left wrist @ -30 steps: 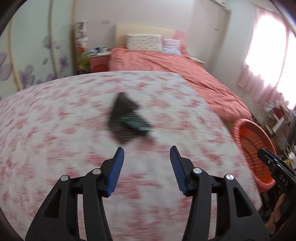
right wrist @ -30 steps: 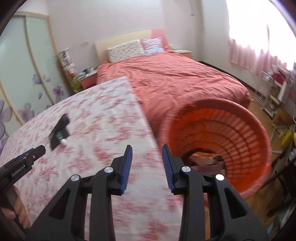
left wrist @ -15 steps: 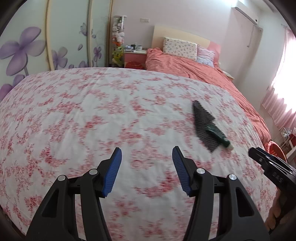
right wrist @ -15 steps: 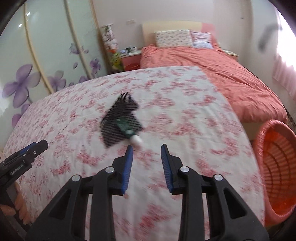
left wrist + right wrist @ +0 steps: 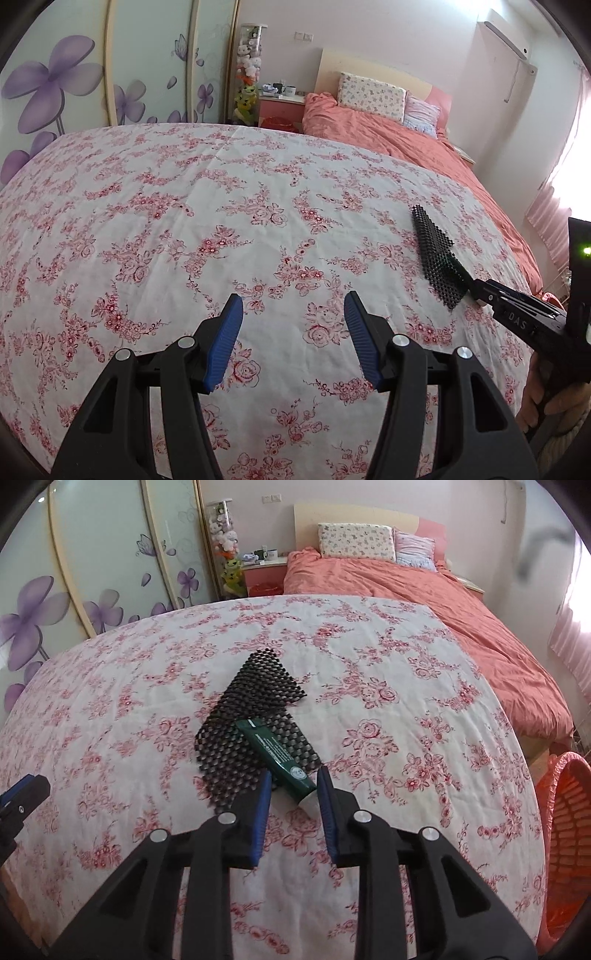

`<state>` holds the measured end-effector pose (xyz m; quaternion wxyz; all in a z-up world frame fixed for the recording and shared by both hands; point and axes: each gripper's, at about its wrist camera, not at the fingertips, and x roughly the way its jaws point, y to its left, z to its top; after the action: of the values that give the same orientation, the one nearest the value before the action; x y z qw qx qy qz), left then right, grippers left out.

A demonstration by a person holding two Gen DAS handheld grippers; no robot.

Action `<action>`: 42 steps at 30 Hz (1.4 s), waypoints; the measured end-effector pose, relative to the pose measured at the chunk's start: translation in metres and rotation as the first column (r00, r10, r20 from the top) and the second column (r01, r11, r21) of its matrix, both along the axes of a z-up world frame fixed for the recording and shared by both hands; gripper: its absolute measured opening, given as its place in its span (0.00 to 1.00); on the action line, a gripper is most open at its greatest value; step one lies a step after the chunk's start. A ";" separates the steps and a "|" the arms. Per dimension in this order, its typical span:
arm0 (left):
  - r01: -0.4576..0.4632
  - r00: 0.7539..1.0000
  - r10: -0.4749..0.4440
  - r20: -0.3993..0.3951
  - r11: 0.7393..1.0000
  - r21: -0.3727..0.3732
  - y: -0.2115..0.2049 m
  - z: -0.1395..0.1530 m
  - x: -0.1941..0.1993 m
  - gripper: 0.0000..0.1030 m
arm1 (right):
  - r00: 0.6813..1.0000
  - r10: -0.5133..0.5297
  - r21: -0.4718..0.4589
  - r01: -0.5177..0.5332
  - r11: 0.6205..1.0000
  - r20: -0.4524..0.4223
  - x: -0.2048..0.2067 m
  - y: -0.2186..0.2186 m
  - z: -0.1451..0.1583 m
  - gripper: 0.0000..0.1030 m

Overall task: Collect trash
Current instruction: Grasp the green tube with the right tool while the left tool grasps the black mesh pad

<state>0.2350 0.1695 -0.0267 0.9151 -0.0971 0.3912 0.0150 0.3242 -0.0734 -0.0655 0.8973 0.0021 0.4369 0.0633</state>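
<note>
A dark green tube [image 5: 275, 755] with a white cap lies on a piece of black mesh [image 5: 251, 701] on the floral-covered table [image 5: 388, 738]. My right gripper [image 5: 293, 775] is low over the table with the tube's cap end between its fingertips. The cap sits close to the right finger, the pads do not press it, and the jaws are narrowing. My left gripper [image 5: 293, 299] stands open above bare cloth with nothing between its fingers. In the left wrist view the mesh [image 5: 436, 258] lies far to the right, with the right gripper [image 5: 517, 314] at it.
An orange slatted basket [image 5: 565, 834] stands on the floor beyond the table's right edge. A bed with a coral cover [image 5: 461, 609] lies behind. Wardrobe doors with purple flowers [image 5: 74, 85] line the left side. A hand [image 5: 543, 398] shows at the right edge.
Both grippers swung left, away from the orange basket and over the table. The right gripper closed in on the green tube and its jaws narrowed slightly. The left gripper stayed open.
</note>
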 end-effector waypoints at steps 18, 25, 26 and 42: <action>0.024 1.000 -0.024 -0.015 1.000 -0.001 -0.011 -0.003 0.005 0.55 | 0.999 0.025 -0.010 -0.026 1.000 -0.022 -0.002 0.004 -0.010 0.29; 0.037 0.999 -0.036 -0.014 0.999 0.009 -0.019 0.000 0.006 0.55 | 0.999 0.040 -0.015 -0.040 0.999 -0.015 -0.002 0.009 -0.010 0.17; 0.039 0.999 -0.039 -0.013 0.999 0.010 -0.021 0.000 0.007 0.55 | 0.999 0.040 -0.011 -0.041 0.999 -0.015 -0.003 0.008 -0.010 0.17; 0.191 0.981 -0.191 -0.015 0.981 0.011 -0.106 -0.003 0.053 0.55 | 0.988 -0.140 0.075 0.135 0.988 0.060 -0.061 -0.083 0.012 0.17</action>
<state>0.2880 0.0632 -0.0295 0.9102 -0.0532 0.4049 -0.0698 0.2634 -0.1563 -0.0539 0.9126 0.0620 0.4037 0.0166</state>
